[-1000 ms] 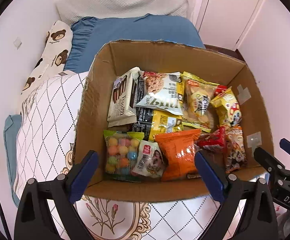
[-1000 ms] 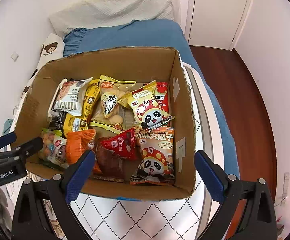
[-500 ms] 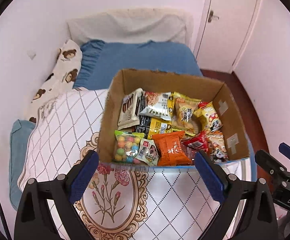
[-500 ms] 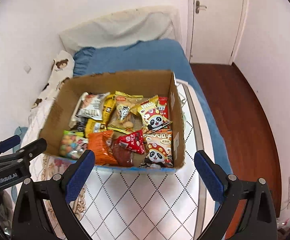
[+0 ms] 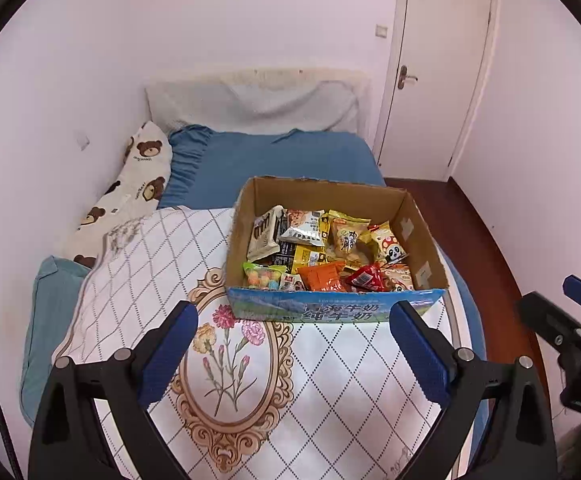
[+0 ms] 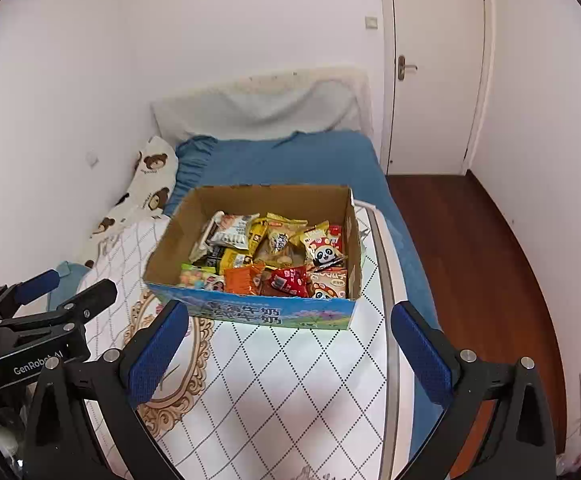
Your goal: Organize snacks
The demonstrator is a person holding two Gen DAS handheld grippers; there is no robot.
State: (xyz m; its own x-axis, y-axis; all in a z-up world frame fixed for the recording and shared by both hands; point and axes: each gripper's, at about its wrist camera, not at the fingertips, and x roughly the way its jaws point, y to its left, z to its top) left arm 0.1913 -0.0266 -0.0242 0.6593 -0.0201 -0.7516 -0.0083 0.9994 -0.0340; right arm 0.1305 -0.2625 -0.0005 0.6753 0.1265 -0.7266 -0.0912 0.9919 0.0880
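A cardboard box [image 5: 334, 309] with a blue printed front sits on a white patterned cloth [image 5: 310, 380] on the bed. It holds several snack packets: an orange bag [image 5: 322, 276], a red packet [image 5: 364, 278], a panda bag [image 5: 386, 244], a candy bag [image 5: 262, 276]. The box also shows in the right wrist view [image 6: 250, 312]. My left gripper [image 5: 292, 354] is open and empty, well in front of the box. My right gripper [image 6: 290, 350] is open and empty, also in front of it.
A blue sheet [image 5: 274, 160], a bear-print pillow [image 5: 130, 192] and a grey headboard cover [image 5: 250, 100] lie behind the box. A white door [image 5: 438, 80] and brown wood floor [image 6: 482, 260] are to the right. Walls close in on the left.
Both grippers have pulled back and up from the box, which now looks smaller and farther away. Its blue printed front has come into view. Both stay open and empty.
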